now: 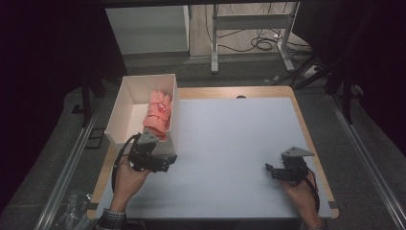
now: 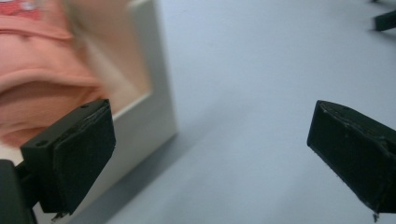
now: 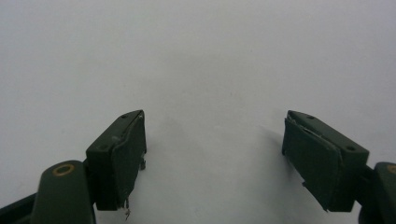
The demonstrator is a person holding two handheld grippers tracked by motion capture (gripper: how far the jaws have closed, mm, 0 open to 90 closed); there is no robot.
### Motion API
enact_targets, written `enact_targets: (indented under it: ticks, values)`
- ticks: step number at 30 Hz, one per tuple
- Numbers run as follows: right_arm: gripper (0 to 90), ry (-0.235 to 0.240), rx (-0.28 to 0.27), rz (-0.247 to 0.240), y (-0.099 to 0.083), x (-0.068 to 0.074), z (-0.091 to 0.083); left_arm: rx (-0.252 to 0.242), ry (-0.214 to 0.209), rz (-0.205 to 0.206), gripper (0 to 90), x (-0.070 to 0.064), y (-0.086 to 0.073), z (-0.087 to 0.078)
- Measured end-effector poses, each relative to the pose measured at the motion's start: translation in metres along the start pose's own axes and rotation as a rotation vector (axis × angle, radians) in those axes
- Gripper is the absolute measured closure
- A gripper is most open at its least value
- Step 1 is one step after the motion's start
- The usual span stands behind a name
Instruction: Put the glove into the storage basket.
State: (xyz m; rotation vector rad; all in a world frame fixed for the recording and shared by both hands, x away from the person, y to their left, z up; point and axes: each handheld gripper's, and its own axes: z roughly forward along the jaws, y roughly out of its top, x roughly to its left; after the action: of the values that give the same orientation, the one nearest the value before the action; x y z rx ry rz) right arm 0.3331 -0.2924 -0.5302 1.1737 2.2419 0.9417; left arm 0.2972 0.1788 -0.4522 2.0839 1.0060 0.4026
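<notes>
— High view first: what do we see of the surface? We have a pale grey-blue table with a light wooden edge, and a white box standing at its far left corner.

— And the pink glove? We find it lying in the box against the right wall, with its cuff draped over the near rim. Our left gripper sits just beside that near corner, jaws spread wide and holding nothing.

— Our right gripper? It rests low over bare table at the near right, jaws also wide apart and empty.

— The room? Dark all round us; beyond the table we see a metal frame and cables on the floor.
</notes>
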Motion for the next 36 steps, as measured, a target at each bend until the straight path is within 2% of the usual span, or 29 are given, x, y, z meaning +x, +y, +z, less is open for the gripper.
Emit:
enact_targets:
  ticks: [7, 18, 27, 36]
  values:
    - [22.1, 0.0, 0.0, 0.0, 0.0, 0.0, 0.0, 0.007, -0.056, 0.05, 1.5, -0.023, 0.001, 0.014]
    - [22.0, 0.0, 0.0, 0.0, 0.0, 0.0, 0.0, 0.029, -0.101, 0.079, 1.6, -0.039, -0.007, 0.041]
    - [22.0, 0.001, 0.0, 0.0, 0.0, 0.0, 0.0, 0.077, -0.095, 0.082, 1.6, -0.044, -0.024, 0.071]
    - [22.1, 0.001, 0.0, 0.0, 0.0, 0.0, 0.0, 0.13, -0.077, 0.088, 1.6, -0.046, -0.038, 0.093]
